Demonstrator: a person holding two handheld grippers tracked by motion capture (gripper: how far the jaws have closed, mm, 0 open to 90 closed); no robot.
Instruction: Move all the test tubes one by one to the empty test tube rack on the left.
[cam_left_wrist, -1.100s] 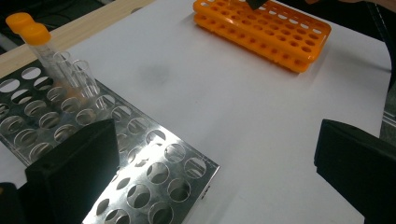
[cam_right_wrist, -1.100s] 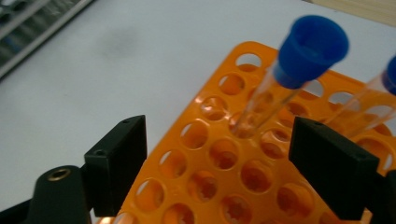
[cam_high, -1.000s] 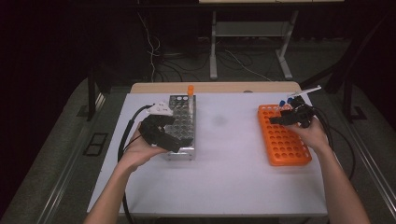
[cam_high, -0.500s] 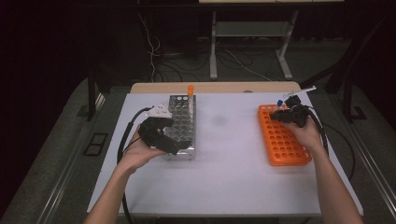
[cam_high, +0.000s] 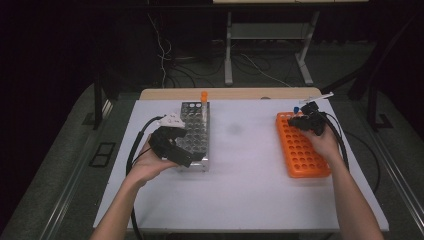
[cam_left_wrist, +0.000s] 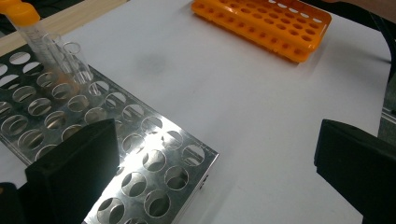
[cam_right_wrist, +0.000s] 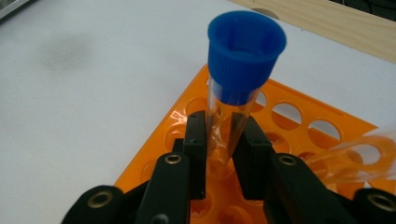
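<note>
The blue-capped tube (cam_right_wrist: 236, 100) stands in a hole at the far corner of the orange rack (cam_right_wrist: 322, 128), its clear body pinched between the two black pads of the right gripper (cam_right_wrist: 223, 154); those jaws have just been closing and now sit tight against the glass on both sides, with the tube between them. In the high view the same tube (cam_high: 296, 108) shows as a small blue dot at the far end of the orange rack (cam_high: 300, 150), just ahead of the right gripper (cam_high: 306, 121), too small there to read the grip. A second clear tube (cam_right_wrist: 355, 156) lies blurred at the right edge of the right gripper view, cut off by the frame. The left gripper (cam_left_wrist: 215, 172) has its jaws spread wide with nothing between them, hovering over the near corner of the metal rack (cam_left_wrist: 154, 154) on the white table (cam_left_wrist: 243, 93). An orange-capped tube (cam_left_wrist: 35, 35) stands in the metal rack's far rows, its cap partly cut off by the frame, next to an uncapped clear tube (cam_left_wrist: 79, 63).
</note>
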